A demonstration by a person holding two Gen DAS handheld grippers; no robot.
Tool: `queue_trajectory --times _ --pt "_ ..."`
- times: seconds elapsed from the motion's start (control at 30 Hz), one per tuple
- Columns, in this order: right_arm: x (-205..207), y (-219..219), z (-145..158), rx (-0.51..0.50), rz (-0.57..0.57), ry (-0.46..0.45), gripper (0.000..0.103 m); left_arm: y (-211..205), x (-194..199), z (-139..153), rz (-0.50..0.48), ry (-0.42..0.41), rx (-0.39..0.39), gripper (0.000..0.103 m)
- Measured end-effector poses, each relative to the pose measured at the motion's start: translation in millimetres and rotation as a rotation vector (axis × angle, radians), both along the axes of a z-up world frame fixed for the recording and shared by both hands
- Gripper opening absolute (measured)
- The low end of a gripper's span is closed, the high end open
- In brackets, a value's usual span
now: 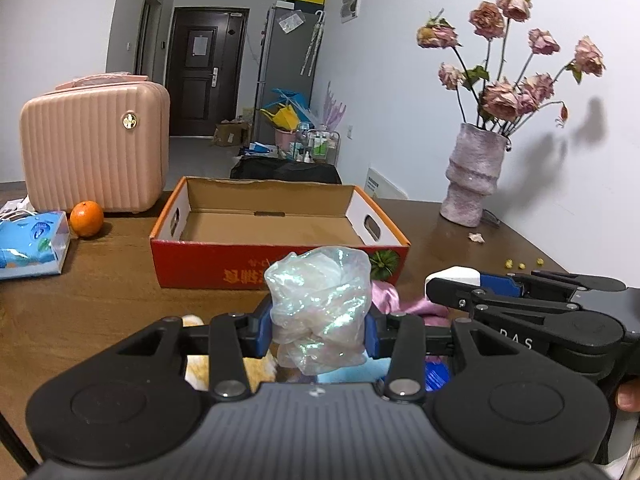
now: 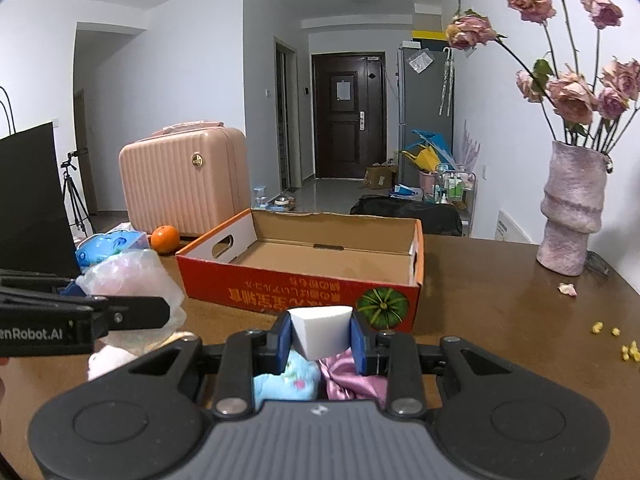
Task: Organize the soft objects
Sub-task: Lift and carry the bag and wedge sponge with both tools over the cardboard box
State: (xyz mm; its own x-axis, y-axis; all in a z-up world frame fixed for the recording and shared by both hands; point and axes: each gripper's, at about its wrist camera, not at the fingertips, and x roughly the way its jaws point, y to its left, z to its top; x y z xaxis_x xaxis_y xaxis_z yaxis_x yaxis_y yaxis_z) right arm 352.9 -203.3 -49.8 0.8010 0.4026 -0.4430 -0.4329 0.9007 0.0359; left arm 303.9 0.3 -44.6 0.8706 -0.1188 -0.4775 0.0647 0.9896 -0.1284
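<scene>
My left gripper (image 1: 318, 330) is shut on a crumpled iridescent plastic bag (image 1: 320, 304), held above the table just short of the red cardboard box (image 1: 200, 264). In the right wrist view that bag (image 2: 132, 280) shows at the left, in the left gripper (image 2: 132, 312). My right gripper (image 2: 320, 338) is shut on a white foam block (image 2: 320, 330), also in front of the open, empty box (image 2: 304, 288). In the left wrist view the right gripper (image 1: 452, 280) reaches in from the right with the white block (image 1: 456, 274) at its tip. Beneath the grippers lie a light blue plush (image 2: 286, 380), pink satin cloth (image 2: 352, 376) and a cream plush (image 2: 108, 360).
A pink ribbed case (image 1: 96, 148), an orange (image 1: 86, 218) and a blue tissue pack (image 1: 30, 244) stand left of the box. A pink vase with dried roses (image 1: 474, 176) is at the right by the wall. A black bag (image 2: 32, 200) stands far left. Yellow crumbs (image 2: 612, 336) dot the table.
</scene>
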Motion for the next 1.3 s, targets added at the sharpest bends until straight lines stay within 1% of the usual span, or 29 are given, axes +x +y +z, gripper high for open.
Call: queue_trajectory --times 0.6,1.03,1.3 --pt "61 28 8 -0.018 0.027 -0.003 0.03 25 64 11 0.039 -0.021 0.003 0.043" --pt "116 45 3 -0.043 0.039 0.004 0.03 38 118 0 0.051 -0.002 -0.001 0.042" --pt "154 59 3 -0.086 0.046 -0.001 0.03 51 159 0 0.085 0.001 -0.005 0.042"
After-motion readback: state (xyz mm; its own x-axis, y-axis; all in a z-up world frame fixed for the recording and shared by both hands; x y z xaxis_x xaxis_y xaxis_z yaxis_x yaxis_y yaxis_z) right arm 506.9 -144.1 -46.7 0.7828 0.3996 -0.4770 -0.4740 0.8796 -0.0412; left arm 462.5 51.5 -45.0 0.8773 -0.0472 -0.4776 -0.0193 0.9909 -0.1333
